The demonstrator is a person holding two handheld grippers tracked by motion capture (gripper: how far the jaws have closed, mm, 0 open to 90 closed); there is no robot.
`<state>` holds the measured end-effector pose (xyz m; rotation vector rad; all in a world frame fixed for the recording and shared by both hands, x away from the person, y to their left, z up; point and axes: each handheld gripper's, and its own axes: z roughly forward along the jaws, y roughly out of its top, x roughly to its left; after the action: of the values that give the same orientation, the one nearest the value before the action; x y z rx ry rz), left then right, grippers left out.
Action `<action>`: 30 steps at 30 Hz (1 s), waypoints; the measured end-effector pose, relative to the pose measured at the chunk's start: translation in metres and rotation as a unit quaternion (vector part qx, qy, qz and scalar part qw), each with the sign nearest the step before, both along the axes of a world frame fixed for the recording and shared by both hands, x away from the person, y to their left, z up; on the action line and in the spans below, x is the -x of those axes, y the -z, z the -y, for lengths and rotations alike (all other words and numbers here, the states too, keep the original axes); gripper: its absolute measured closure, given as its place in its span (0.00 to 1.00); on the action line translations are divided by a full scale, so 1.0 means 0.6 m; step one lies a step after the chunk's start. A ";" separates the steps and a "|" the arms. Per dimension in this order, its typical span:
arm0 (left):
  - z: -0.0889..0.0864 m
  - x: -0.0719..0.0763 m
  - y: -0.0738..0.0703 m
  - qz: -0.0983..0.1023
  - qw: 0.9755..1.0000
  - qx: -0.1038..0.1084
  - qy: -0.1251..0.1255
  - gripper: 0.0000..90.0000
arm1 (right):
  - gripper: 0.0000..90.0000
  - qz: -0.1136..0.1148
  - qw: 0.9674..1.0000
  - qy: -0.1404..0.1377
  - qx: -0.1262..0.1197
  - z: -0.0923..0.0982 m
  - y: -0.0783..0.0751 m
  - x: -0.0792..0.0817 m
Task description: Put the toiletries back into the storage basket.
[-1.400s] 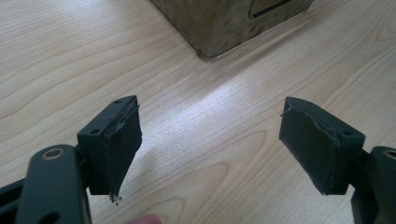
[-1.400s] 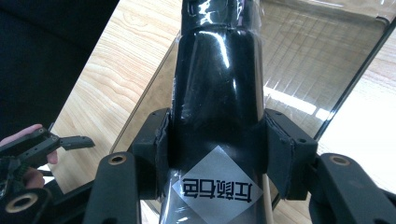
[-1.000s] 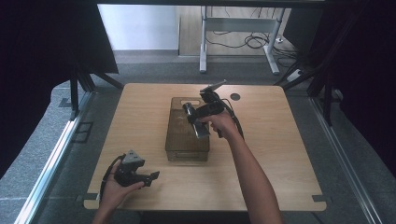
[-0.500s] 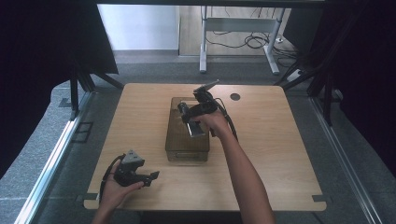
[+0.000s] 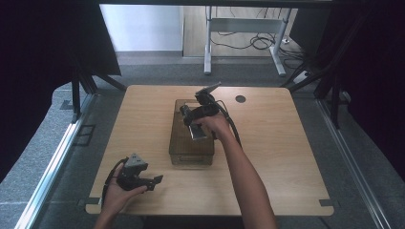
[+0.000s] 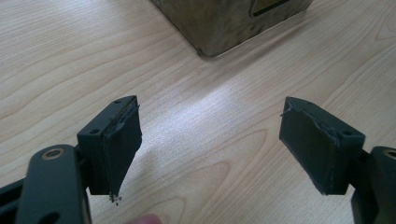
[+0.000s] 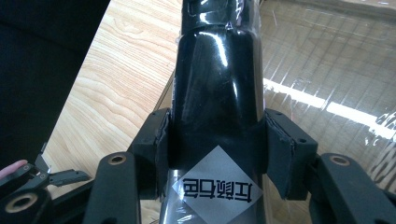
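We've got the light wooden table [image 5: 286, 157] with the clear brownish plastic box [image 5: 184, 150] mid-table, and our right gripper [image 7: 217, 140] is pinching a glossy black bottle [image 7: 217, 88] right above it, probably so it drops straight in. Our left gripper [image 6: 210, 140] sits spread and empty near the table's front-left edge, out of the way.

Light wood table [image 5: 286, 157], rounded corners, dark round hole [image 5: 240, 98] nr far edge. Clear brownish box [image 5: 184, 143] sits on it, about centre, long side running front to back. Left tongs [image 5: 154, 181] rest at near left, prob. touching the top.
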<state>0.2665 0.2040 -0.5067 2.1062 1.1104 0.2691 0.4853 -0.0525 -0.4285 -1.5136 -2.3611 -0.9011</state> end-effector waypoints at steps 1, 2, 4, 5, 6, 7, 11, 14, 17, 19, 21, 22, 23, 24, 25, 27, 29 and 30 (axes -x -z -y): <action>0.000 0.000 0.000 0.000 1.000 0.000 0.000 0.23 | 0.52 -0.001 1.000 0.001 0.000 -0.001 0.001 0.000; 0.000 0.000 0.000 0.000 1.000 0.000 0.000 0.24 | 0.52 -0.002 1.000 0.003 -0.001 -0.002 0.002 -0.001; 0.000 0.000 0.000 0.000 1.000 0.000 0.000 0.24 | 0.52 -0.004 1.000 0.004 0.001 -0.004 0.004 -0.001; 0.000 0.000 0.000 0.000 1.000 0.000 0.000 0.23 | 0.52 -0.005 1.000 0.003 0.002 -0.004 0.005 -0.001; 0.000 0.000 0.000 0.000 1.000 0.001 0.000 0.23 | 0.52 -0.005 1.000 0.002 0.002 -0.005 0.006 -0.001; -0.001 -0.001 0.000 0.001 1.000 -0.001 0.001 0.24 | 0.52 -0.006 1.000 0.003 0.003 -0.006 0.007 -0.001; -0.001 -0.001 0.000 0.001 1.000 0.000 0.001 0.23 | 0.52 -0.006 1.000 0.004 0.003 -0.008 0.010 -0.002; -0.001 -0.001 0.000 0.001 1.000 -0.001 0.001 0.23 | 0.52 -0.008 1.000 0.004 0.004 -0.009 0.011 -0.002; 0.001 0.000 0.000 0.001 1.000 -0.002 0.002 0.23 | 0.52 -0.009 1.000 0.005 0.006 -0.011 0.012 -0.001; 0.002 -0.001 0.001 0.000 1.000 -0.001 0.002 0.24 | 0.52 -0.012 1.000 0.009 0.010 -0.013 0.015 -0.002; 0.002 0.000 0.001 0.001 1.000 -0.002 0.003 0.23 | 0.52 -0.016 1.000 0.013 0.009 -0.014 0.017 -0.002; 0.002 0.000 0.001 0.001 1.000 -0.001 0.003 0.23 | 0.51 -0.017 1.000 0.014 0.010 -0.015 0.018 -0.001; 0.002 -0.001 0.001 0.001 1.000 -0.001 0.003 0.23 | 0.52 -0.017 1.000 0.014 0.011 -0.016 0.019 -0.001; 0.002 -0.001 0.001 0.000 1.000 0.000 0.002 0.23 | 0.51 -0.018 1.000 0.016 0.012 -0.017 0.020 -0.001; 0.002 -0.001 0.001 0.000 1.000 0.001 0.002 0.24 | 0.52 -0.017 1.000 0.017 0.014 -0.018 0.022 0.000; 0.002 -0.001 0.001 0.000 1.000 0.001 0.002 0.23 | 0.52 -0.019 0.999 0.023 0.015 -0.019 0.025 0.001; 0.003 0.000 0.000 -0.001 1.000 0.002 0.003 0.23 | 0.51 -0.022 0.999 0.028 0.021 -0.022 0.028 0.004; 0.004 0.000 0.000 -0.001 1.000 0.002 0.003 0.23 | 0.52 -0.024 0.999 0.030 0.021 -0.023 0.030 0.005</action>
<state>0.2662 0.2017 -0.5067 2.1061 1.1043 0.2609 0.4821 -0.0385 -0.4463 -1.6101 -2.3268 -0.8243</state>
